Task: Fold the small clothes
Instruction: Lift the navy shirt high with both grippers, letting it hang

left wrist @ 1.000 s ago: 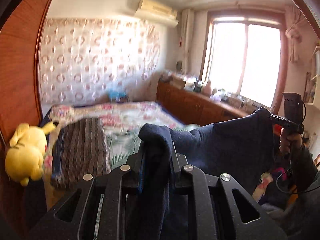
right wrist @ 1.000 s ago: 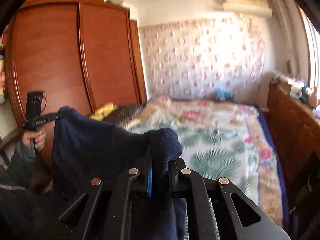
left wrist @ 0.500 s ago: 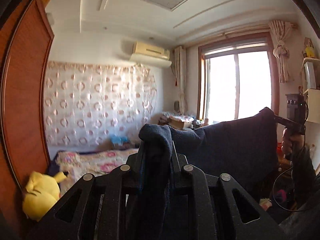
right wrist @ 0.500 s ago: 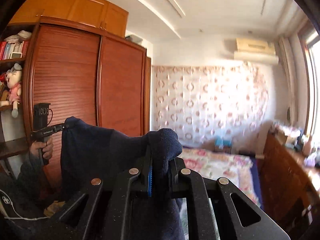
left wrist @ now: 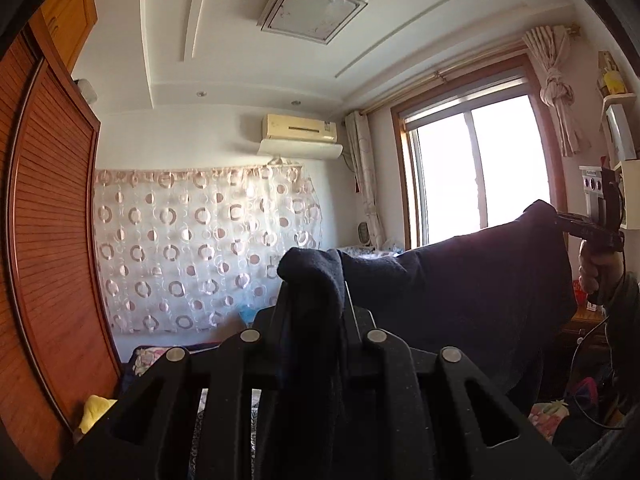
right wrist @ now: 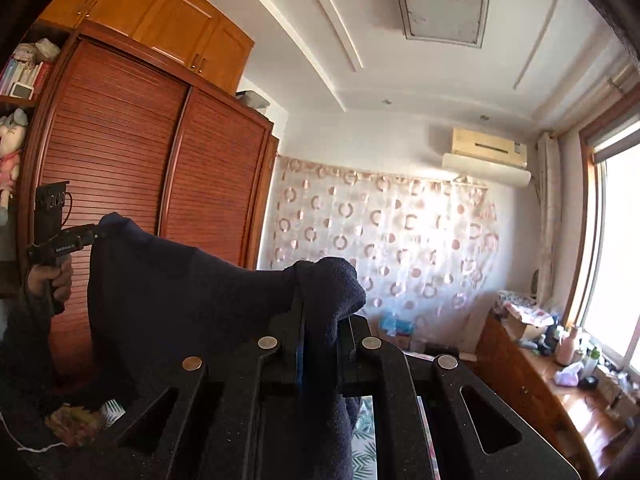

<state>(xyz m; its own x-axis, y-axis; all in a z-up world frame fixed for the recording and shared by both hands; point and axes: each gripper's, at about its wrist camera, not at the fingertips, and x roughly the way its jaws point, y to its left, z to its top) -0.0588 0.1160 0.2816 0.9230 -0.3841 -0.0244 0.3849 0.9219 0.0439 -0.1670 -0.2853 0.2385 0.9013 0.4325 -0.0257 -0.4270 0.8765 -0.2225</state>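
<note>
The left gripper point(left wrist: 312, 304) is clamped on one top corner of a dark navy garment point(left wrist: 460, 280), the cloth bunched over and between its fingers at 6 o'clock of the left wrist view. From there the garment stretches across to 3 o'clock, where the right gripper point(left wrist: 560, 218) pinches the opposite corner, held by the person's right hand point(left wrist: 600, 272). The cloth hangs in the air as a spread sheet between the two tools, its top edge sagging slightly in the middle.

In the right wrist view the same arrangement mirrors: the right gripper point(right wrist: 320, 312) is closed on a wad of navy fabric at 6 o'clock, and the garment point(right wrist: 180, 292) runs out to 9 o'clock, where the left gripper point(right wrist: 94, 234) bites its far corner, gripped by the left hand point(right wrist: 52, 280).

Both cameras tilt upward, showing a ceiling light point(left wrist: 312, 6), a wall air conditioner point(left wrist: 300, 136) at 12 o'clock, a circle-patterned curtain point(left wrist: 200, 248), a slatted wooden wardrobe point(right wrist: 132, 172) at 9 o'clock and a bright window point(left wrist: 472, 172). A shelf point(right wrist: 16, 98) beside the wardrobe holds books and a plush toy point(right wrist: 10, 156). A wooden counter point(right wrist: 540, 384) at 4 o'clock carries bottles and clutter too small to identify.
</note>
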